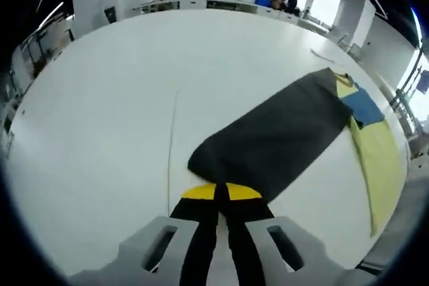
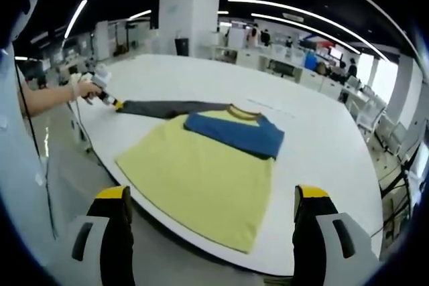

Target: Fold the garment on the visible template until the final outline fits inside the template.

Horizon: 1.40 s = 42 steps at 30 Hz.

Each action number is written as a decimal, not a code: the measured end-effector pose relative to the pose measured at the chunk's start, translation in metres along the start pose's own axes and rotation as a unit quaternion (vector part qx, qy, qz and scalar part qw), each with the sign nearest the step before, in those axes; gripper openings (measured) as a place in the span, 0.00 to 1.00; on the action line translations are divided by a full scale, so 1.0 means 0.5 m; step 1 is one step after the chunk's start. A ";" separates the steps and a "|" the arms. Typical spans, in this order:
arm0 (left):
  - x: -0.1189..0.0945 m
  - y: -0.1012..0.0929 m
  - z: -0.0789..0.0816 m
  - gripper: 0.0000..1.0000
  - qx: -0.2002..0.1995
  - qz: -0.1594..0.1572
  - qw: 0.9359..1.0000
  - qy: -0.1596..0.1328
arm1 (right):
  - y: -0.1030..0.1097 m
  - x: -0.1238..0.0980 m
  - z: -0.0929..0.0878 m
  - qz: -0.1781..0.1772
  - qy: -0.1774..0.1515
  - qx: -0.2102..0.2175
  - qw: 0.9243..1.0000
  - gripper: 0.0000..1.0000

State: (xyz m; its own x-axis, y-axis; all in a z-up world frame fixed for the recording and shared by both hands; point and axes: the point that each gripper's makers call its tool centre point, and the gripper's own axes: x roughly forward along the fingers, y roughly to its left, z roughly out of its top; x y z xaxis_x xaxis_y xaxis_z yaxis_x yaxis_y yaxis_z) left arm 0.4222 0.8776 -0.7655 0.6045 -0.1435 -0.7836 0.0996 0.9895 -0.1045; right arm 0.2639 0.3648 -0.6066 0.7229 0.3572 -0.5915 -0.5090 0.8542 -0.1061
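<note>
I'm working a long-sleeved shirt (image 2: 201,172) that lies flat on the white table (image 2: 322,132), its yellow body hanging a little over the near edge in the right gripper view. One blue sleeve (image 2: 234,133) is already folded across the chest. The other sleeve (image 1: 275,138), dark grey, is stretched straight out to the side, and my left gripper (image 1: 221,195) has its jaws closed together right at the cuff; they seem to pinch it, though I cannot see the cloth between the tips. My right gripper (image 2: 213,222) hangs off the table's edge with jaws wide apart, holding nothing. I cannot make out any template outline. I judge the sleeve fold is in hand: next I'd carry the cuff back over the body and lay it flat across the chest.
</note>
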 end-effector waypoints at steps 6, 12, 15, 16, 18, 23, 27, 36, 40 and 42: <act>-0.001 0.009 0.002 0.00 -0.012 -0.005 1.000 -0.015 | -0.001 0.003 0.011 -0.001 -0.007 -0.004 1.000 1.00; -0.020 0.026 0.046 0.00 -0.021 0.010 0.998 -0.051 | 0.013 0.005 0.004 0.004 -0.010 0.001 1.000 1.00; -0.034 0.040 0.088 0.00 -0.024 0.024 0.996 -0.081 | 0.015 0.005 0.003 0.003 -0.011 -0.003 1.000 1.00; -0.038 0.041 0.099 0.00 -0.026 0.025 0.995 -0.088 | 0.014 0.004 0.003 0.002 -0.012 -0.003 1.000 1.00; -0.051 0.043 0.130 0.00 -0.027 0.027 0.993 -0.108 | 0.013 0.000 0.005 -0.001 -0.014 -0.003 1.000 1.00; -0.080 0.028 0.191 0.00 -0.018 0.032 0.989 -0.142 | 0.013 -0.004 0.009 0.001 -0.021 -0.007 1.000 1.00; -0.105 0.004 0.235 0.00 -0.010 0.030 0.986 -0.167 | 0.012 -0.007 0.007 0.006 -0.025 -0.005 1.000 1.00; -0.148 -0.067 0.309 0.00 0.015 0.017 0.980 -0.197 | 0.000 -0.012 -0.004 0.013 -0.024 -0.010 1.000 1.00; -0.173 -0.111 0.345 0.00 0.039 0.012 0.977 -0.211 | -0.006 -0.017 -0.005 0.017 -0.030 -0.010 0.999 1.00; -0.181 -0.130 0.358 0.00 0.047 0.009 0.975 -0.215 | -0.006 -0.018 -0.006 0.019 -0.032 -0.010 0.999 1.00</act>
State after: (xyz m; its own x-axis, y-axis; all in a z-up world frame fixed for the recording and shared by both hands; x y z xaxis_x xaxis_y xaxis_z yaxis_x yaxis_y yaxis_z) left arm 0.5026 0.8235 -0.5782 0.8802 -0.1397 -0.4535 0.1459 0.9891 -0.0214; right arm 0.2575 0.3580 -0.6035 0.7308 0.4137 -0.5429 -0.5461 0.8315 -0.1014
